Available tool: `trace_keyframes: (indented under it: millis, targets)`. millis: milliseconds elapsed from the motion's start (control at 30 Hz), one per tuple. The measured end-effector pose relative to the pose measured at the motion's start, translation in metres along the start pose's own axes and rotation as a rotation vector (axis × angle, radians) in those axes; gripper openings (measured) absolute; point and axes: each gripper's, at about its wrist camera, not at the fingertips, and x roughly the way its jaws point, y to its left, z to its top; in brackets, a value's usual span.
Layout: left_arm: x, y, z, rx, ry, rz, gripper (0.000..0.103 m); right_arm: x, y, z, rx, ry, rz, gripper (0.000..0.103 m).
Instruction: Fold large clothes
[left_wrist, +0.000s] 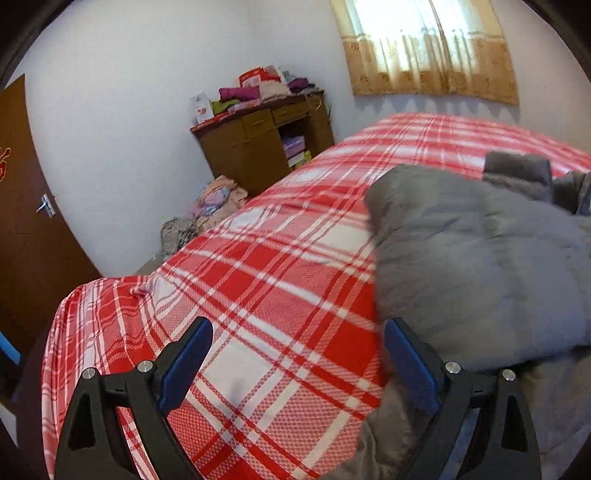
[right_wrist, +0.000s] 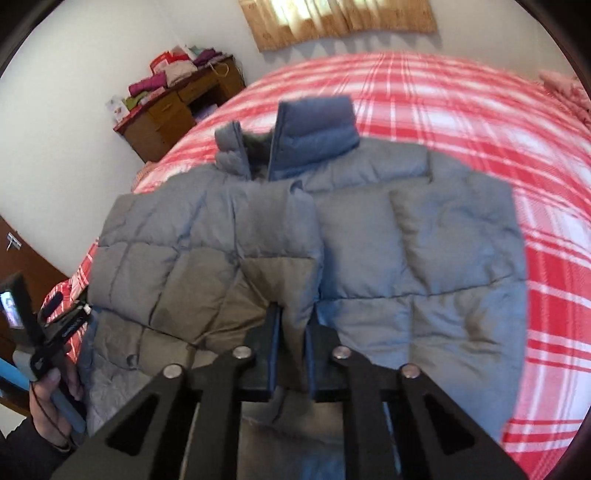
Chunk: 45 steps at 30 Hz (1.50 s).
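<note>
I read this as the opening of the fold: my right gripper (right_wrist: 293, 325) has closed its jaws on the front edge of the grey quilted puffer jacket (right_wrist: 332, 240), and a fold of the padded fabric stands pinched between the two dark pads in the lower middle of the right wrist view. The jacket lies spread on the red-and-white plaid bed cover (right_wrist: 517, 147), its stand-up collar toward the top centre of the frame, pointing away from me, and its hem running under the gripper at the bottom edge.

My left gripper (left_wrist: 299, 365) is wide apart and holds nothing. In the left wrist view its blue pads sit at the bottom of the frame with bare plaid cloth between them; the jacket's left side fills the right half of that frame, and the right-hand finger (left_wrist: 410, 369) lies just at the garment's edge, though I cannot tell whether it touches. In the right wrist view the same tool shows at lower left in the person's hand (right_wrist: 55, 391), beside the jacket's near corner.

Next, I judge, the left tool must slide toward the right of its frame until the jacket's edge sits between the pads, then close. With both sides gripped I could carry one panel across the other. The padding is bulky and slippery, so a shallow bite may slip.
</note>
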Motion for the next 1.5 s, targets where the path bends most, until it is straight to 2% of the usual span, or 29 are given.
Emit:
trace_keyframes:
  millis: [100,200,267,300,333,400,467,567,700,833,967,1067,1167,1300,1500]
  targets:
    - [0.01,0.002,-0.005,-0.009,0.047,0.012,0.095,-0.022,-0.016,-0.005,0.019,-0.05,-0.054,0.013]
    - [0.009,0.003,-0.004,-0.006,0.049,0.003,0.095,-0.021,-0.032,-0.013,0.031,-0.01,-0.084,0.013]
    - [0.004,0.002,-0.001,0.008,0.046,-0.009,0.095,-0.016,-0.043,-0.021,0.043,0.019,-0.102,0.018]
    - [0.001,0.004,0.002,0.009,0.042,-0.017,0.095,-0.017,-0.046,-0.022,0.054,0.022,-0.102,0.024]
    - [-0.005,0.006,0.007,0.007,0.037,-0.035,0.095,-0.021,-0.049,-0.022,0.066,0.019,-0.103,0.037]
    - [-0.018,0.011,0.022,-0.008,0.02,-0.068,0.095,-0.035,-0.052,-0.019,0.075,-0.012,-0.131,0.054]
    - [-0.037,0.018,0.042,-0.046,-0.028,-0.113,0.095,-0.05,-0.054,-0.014,0.086,-0.029,-0.198,0.053]
    - [-0.048,0.012,0.067,-0.047,-0.072,-0.188,0.095,-0.075,-0.054,0.0,0.123,-0.095,-0.234,0.053]
    - [-0.03,-0.027,0.092,0.0,-0.077,-0.288,0.095,-0.076,-0.031,0.029,0.091,-0.134,-0.185,0.053]
    - [0.006,-0.067,0.1,0.02,-0.029,-0.306,0.095,-0.039,-0.001,0.051,0.05,-0.151,-0.129,0.053]
    - [0.027,-0.094,0.085,0.038,0.049,-0.329,0.095,0.012,0.001,0.05,0.063,-0.119,-0.151,0.052]
    - [0.031,-0.108,0.069,0.057,0.068,-0.336,0.095,0.032,-0.009,0.036,0.077,-0.085,-0.18,0.05]
    - [0.036,-0.116,0.056,0.064,0.06,-0.348,0.095,0.035,-0.027,0.024,0.105,-0.09,-0.174,0.048]
    - [0.032,-0.124,0.051,0.11,0.043,-0.321,0.095,0.036,-0.027,0.016,0.077,-0.11,-0.184,0.046]
    - [0.041,-0.134,0.049,0.152,0.094,-0.287,0.098,0.043,-0.026,0.012,0.064,-0.116,-0.192,0.046]
